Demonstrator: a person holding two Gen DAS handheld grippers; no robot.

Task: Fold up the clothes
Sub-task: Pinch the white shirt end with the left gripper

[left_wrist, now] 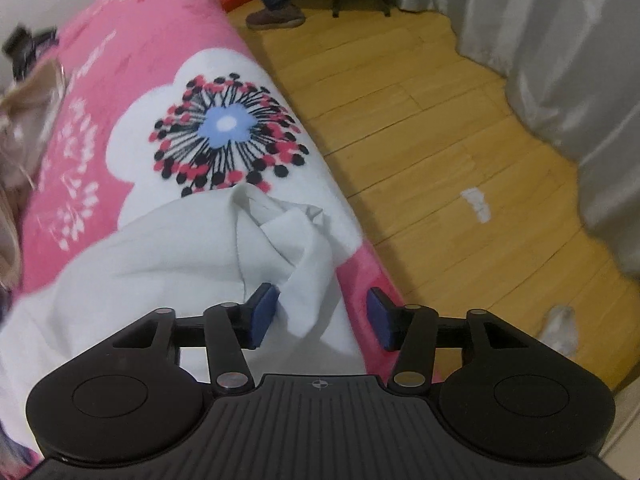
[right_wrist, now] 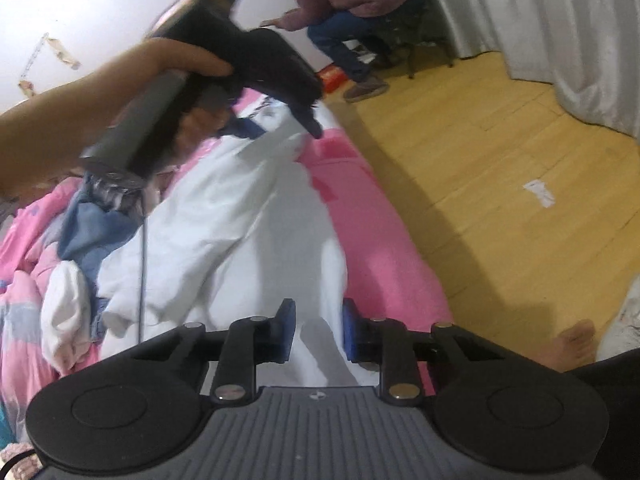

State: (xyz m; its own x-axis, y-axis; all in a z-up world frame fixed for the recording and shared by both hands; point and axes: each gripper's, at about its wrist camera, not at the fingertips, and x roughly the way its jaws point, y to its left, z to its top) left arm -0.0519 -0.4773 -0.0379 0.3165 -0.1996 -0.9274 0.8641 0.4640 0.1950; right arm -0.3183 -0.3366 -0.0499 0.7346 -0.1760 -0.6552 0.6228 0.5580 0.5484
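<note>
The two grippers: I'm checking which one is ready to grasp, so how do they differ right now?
The left gripper gapes wide, while the right gripper stands only narrowly open. A bunched corner of the white garment lies between the left gripper's blue pads; a flatter strip of it runs between the right gripper's. Both hang over the pink bedspread beside the wooden floor.

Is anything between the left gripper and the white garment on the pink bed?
Nothing visible. The left gripper is open, and a bunched fold of the white cloth garment already lies between its blue pads on the pink bedspread.
</note>
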